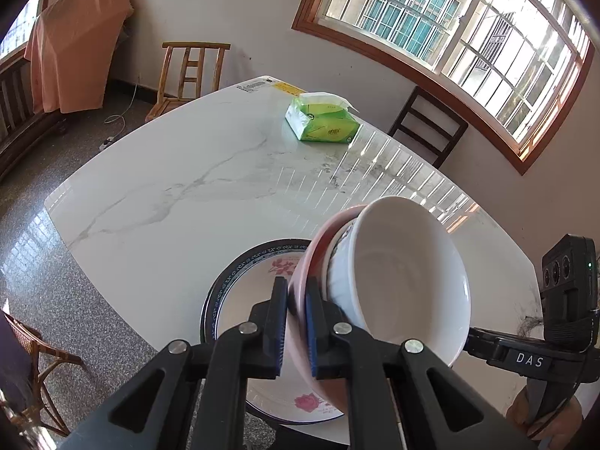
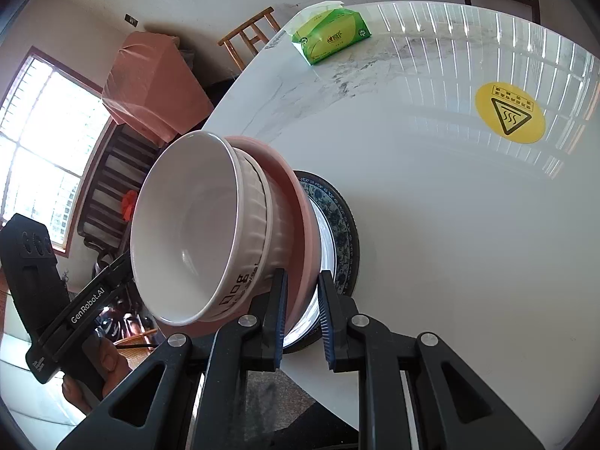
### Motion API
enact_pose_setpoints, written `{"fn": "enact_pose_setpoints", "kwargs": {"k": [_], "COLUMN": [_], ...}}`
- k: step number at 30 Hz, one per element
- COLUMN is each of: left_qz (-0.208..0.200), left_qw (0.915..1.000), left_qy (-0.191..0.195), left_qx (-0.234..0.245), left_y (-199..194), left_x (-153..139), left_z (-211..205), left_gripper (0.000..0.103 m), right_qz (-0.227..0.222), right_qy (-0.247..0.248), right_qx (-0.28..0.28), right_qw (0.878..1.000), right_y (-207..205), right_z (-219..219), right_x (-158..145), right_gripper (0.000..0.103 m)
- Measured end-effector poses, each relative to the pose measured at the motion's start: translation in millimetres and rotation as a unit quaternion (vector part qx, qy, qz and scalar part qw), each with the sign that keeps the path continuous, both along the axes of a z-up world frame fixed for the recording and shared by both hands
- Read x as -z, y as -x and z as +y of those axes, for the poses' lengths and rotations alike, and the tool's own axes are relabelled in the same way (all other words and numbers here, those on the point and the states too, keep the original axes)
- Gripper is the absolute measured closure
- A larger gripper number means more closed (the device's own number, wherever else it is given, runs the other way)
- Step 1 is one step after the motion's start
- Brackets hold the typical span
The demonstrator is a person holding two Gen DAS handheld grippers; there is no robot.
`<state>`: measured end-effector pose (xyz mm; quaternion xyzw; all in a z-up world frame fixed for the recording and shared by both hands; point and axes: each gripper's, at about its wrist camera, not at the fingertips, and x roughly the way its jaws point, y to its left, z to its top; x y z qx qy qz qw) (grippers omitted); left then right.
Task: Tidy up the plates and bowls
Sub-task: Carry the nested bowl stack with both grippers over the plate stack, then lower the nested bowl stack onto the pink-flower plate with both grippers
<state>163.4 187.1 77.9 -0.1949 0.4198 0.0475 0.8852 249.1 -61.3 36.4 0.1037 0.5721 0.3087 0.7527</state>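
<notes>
1. Two claws share one load: left claw [image 1: 296,324] is clenched on the rim of the pink bowl [image 1: 300,285]; right claw [image 2: 302,318] is clamped on the opposite rim of that bowl. If you move them out of step, a rim can twist free.
2. White bowl [image 2: 187,225] only sits nested in the pink one, nothing grips it. The stack is tilted steeply on edge above the patterned plate [image 1: 240,292], so more tilt could slide it out.
3. That plate lies at the near edge of the surface [image 2: 431,206]. In the right view it seems to sit between the pads too; whether they touch it, I can't tell. A drag there could push it off.
4. Set-down risk: the pink bowl landing off-centre on the plate, then rocking or chipping.
5. Tissue pack [image 1: 322,122] is well apart, no clash.
</notes>
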Motion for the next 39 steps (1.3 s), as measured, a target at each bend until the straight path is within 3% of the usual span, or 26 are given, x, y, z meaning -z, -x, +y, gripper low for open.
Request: {"fn": "enact_pose_setpoints", "kwargs": {"k": [18,24,30,33,39], "left_qz": [0.031,0.017,-0.012,-0.024,-0.049], "left_qw": [0.9992,0.9997,0.9985,0.9962,0.9936], "left_qy": [0.021,0.009,-0.048,-0.076,-0.089], "left_qx": [-0.010,-0.012,-0.025,-0.036,-0.050], "left_y": [-5,1,9,13,21], "left_x": [33,38,38,40,44], "left_z": [24,27,17,15,19], "left_gripper": [0.096,0.096,0.088,0.079,0.061], "right_qz": [0.023,0.023,0.005,-0.019,-0.063], "right_qy": [0.009,-0.021,-0.033,-0.032,-0.026], "right_qx": [-0.009,-0.009,-0.004,-0.002,0.014], "right_qw": [1.000,0.999,0.999,0.999,0.998], "right_y": [-7,-9,-5,0,4], "right_z": [20,21,20,21,21], "right_x": [17,17,17,15,12], "right_gripper": [0.085,0.082,0.081,0.081,0.078]}}
